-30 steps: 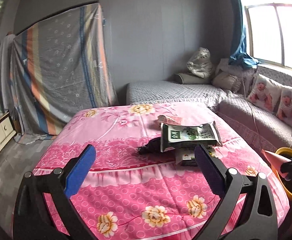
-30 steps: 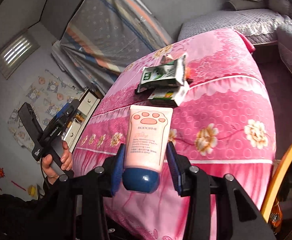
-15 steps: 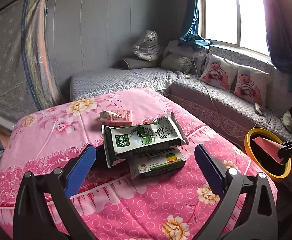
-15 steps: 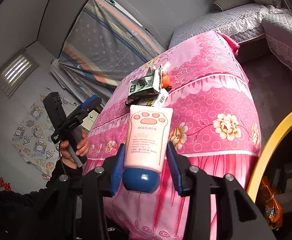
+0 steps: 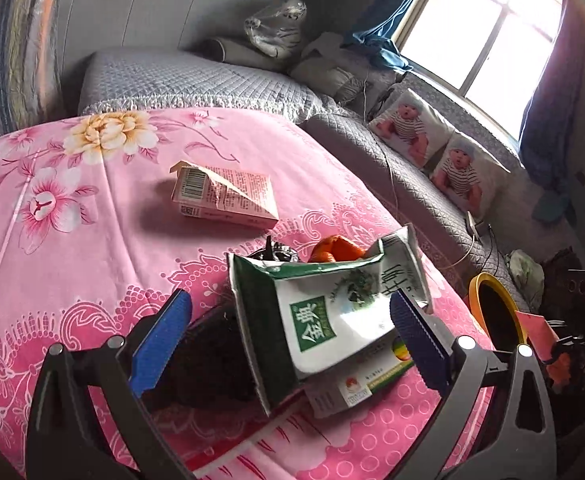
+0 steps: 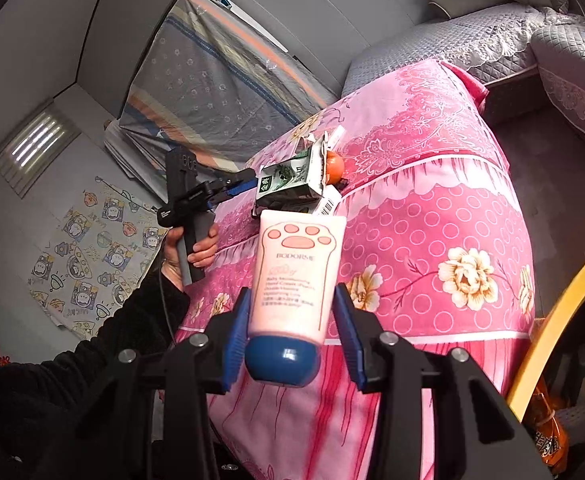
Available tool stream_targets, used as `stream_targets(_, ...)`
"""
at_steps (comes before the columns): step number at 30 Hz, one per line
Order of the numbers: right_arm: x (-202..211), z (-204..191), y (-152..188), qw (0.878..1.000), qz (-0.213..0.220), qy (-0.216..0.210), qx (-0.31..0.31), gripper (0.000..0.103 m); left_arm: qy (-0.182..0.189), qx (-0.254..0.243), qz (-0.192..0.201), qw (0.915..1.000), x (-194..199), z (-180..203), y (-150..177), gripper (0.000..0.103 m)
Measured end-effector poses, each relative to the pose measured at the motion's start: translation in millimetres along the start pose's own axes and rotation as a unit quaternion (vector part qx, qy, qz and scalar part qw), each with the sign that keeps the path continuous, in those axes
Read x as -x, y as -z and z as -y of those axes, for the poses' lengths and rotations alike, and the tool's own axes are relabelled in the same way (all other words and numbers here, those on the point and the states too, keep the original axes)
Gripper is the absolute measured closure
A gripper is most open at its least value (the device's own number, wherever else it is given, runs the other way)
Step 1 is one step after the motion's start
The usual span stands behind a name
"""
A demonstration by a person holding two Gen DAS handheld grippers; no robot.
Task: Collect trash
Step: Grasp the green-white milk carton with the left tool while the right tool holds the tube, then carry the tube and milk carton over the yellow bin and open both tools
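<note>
A round yellow-rimmed bin stands on the floor beside the pink floral-covered bed; its interior is dark and the contents cannot be made out from the left wrist view. In the right wrist view an orange drink bottle lies low by the bin's rim; whether it is inside the bin cannot be told. The right gripper has its blue-padded fingers closed on a pale pink squeeze tube with a paw print and dark blue cap, cap towards the camera, held off the bed's edge near the bin. The left gripper has its fingers spread wide, straddling a crumpled green-and-white milk carton that lies flattened on the bed. The carton rests over a small white-and-green cardboard box and a dark object. An orange fruit sits just behind the carton. A torn pink cardboard box lies apart, further up the bed.
</note>
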State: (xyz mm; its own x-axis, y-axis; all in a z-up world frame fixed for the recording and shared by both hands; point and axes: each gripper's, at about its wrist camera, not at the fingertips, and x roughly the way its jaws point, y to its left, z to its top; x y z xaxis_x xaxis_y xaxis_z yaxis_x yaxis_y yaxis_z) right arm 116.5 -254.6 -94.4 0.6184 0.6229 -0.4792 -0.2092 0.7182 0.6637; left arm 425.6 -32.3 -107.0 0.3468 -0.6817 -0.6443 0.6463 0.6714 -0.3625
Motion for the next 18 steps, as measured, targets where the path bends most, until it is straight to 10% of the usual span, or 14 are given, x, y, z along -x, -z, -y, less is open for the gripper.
stream_targets(9, -1.7, 9.1, -0.4, 1.000, -0.001, 0.004, -0.011, 0.064, 0.004, -0.011, -0.041, 0.9991, -38.8, -0.7, -9.6, 0.009)
stream_targets(13, 2.2, 8.5, 1.4, 1.000, 0.002, 0.006, -0.012, 0.064, 0.027, -0.010, -0.029, 0.9992, -29.3, 6.2, -9.2, 0.052)
stream_targets(18, 9.1, 2.6, 4.3, 1.000, 0.009, 0.005, -0.011, 0.064, 0.019, -0.027, -0.004, 0.9995, -8.4, 22.4, -2.4, 0.066)
